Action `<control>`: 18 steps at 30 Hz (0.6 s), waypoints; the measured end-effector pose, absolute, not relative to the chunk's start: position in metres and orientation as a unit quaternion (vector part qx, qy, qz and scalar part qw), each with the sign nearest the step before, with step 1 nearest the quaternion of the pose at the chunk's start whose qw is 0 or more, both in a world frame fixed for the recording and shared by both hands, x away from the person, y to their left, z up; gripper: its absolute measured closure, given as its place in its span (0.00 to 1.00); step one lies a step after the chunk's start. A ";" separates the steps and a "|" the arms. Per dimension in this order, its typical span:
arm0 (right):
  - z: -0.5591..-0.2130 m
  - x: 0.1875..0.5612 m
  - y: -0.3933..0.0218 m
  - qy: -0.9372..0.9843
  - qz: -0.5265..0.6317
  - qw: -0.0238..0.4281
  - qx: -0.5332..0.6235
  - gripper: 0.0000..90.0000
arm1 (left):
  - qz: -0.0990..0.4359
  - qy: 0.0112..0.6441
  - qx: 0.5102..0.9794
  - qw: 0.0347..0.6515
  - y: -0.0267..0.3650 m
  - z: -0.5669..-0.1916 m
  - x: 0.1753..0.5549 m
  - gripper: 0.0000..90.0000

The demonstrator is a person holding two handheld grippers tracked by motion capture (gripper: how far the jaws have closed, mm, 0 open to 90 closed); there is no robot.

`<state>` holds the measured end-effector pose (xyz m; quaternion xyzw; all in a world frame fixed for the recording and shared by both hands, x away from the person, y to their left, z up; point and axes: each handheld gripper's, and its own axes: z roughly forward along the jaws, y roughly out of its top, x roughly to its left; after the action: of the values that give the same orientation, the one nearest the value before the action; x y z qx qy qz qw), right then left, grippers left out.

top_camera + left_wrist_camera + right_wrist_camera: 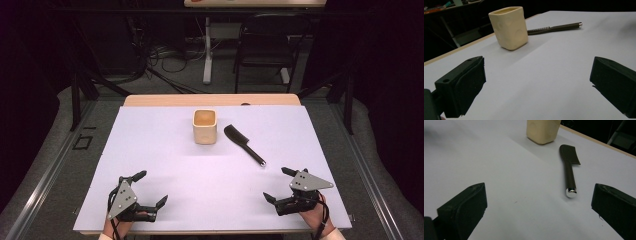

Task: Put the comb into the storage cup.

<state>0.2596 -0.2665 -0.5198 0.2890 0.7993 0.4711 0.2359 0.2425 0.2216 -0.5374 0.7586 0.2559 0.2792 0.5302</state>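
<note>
Lying flat beside the cup (pixel 204 127), the black spatula (pixel 243 144) looks light, stiff; grab mid-handle. Right claw (pixel 281 184) and left claw (pixel 145 188) both gape wide, empty, over the bench (pixel 150 150).

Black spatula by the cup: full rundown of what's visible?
The black spatula with a slim round handle looks like matte plastic or silicone, with a flat broad blade at the far end and a shiny silver cap on the handle's near end. It lies flat on the white table cover, diagonal, blade toward the cream square cup, handle toward the right gripper. Nothing touches it but the cover.
</note>
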 end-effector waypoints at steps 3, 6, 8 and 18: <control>-0.520 0.264 -0.264 0.802 0.469 0.230 0.290 0.00 | 0.280 0.256 0.758 0.531 0.222 -0.537 0.243 0.00; -0.519 0.270 -0.259 0.805 0.467 0.220 0.292 0.00 | 0.279 0.258 0.757 0.531 0.221 -0.537 0.243 0.00; -0.519 0.272 -0.259 0.806 0.466 0.220 0.291 0.00 | 0.278 0.257 0.758 0.531 0.221 -0.538 0.243 0.00; -0.518 0.286 -0.248 0.811 0.459 0.211 0.296 0.00 | 0.277 0.256 0.759 0.530 0.221 -0.538 0.243 0.00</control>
<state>0.2855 -0.2484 -0.5181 0.2957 0.8105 0.4595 0.2109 0.2427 0.2210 -0.5375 0.7591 0.2560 0.2774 0.5304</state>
